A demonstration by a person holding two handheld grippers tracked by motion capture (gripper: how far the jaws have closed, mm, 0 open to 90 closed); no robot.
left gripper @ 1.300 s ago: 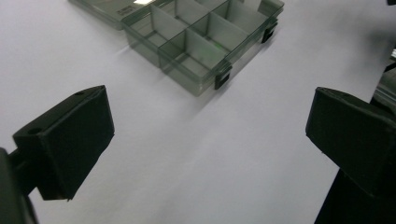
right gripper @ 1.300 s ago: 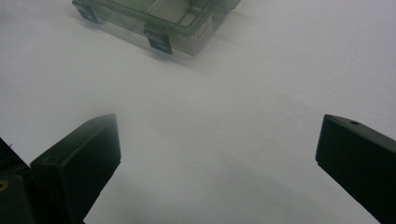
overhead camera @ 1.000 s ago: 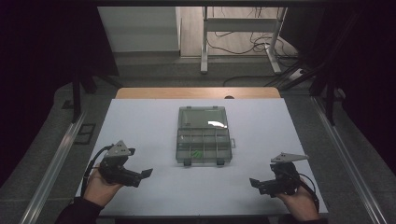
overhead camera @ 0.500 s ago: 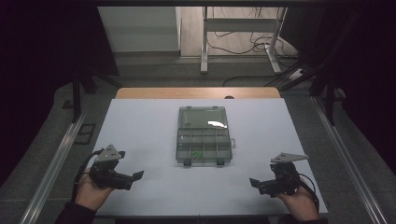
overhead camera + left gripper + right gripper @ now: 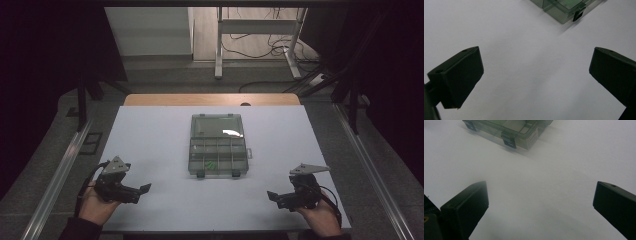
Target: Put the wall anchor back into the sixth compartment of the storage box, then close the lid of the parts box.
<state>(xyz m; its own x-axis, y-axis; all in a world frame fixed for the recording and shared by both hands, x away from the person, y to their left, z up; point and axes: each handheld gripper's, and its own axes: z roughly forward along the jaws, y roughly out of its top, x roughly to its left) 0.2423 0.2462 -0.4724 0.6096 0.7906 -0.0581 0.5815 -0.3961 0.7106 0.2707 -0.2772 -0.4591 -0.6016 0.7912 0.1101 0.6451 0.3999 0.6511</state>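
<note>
Two grippers rest low over the near edge of the white table (image 5: 150,135), the left gripper (image 5: 142,190) at the near left corner and the right gripper (image 5: 272,196) at the near right, each with its jaws spread wide on nothing. One clear plastic box (image 5: 218,145) with small compartments lies between them at the middle of the table, well apart from both. It has two dark latches on its near edge, and a few small green bits (image 5: 212,165) sit in one near compartment.

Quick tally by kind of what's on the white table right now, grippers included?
Clear compartment box: 1
Grippers: 2, the left gripper and the right gripper, both open
Cluster of green parts in one compartment: 1, pieces too small to count
Total: 4
</note>
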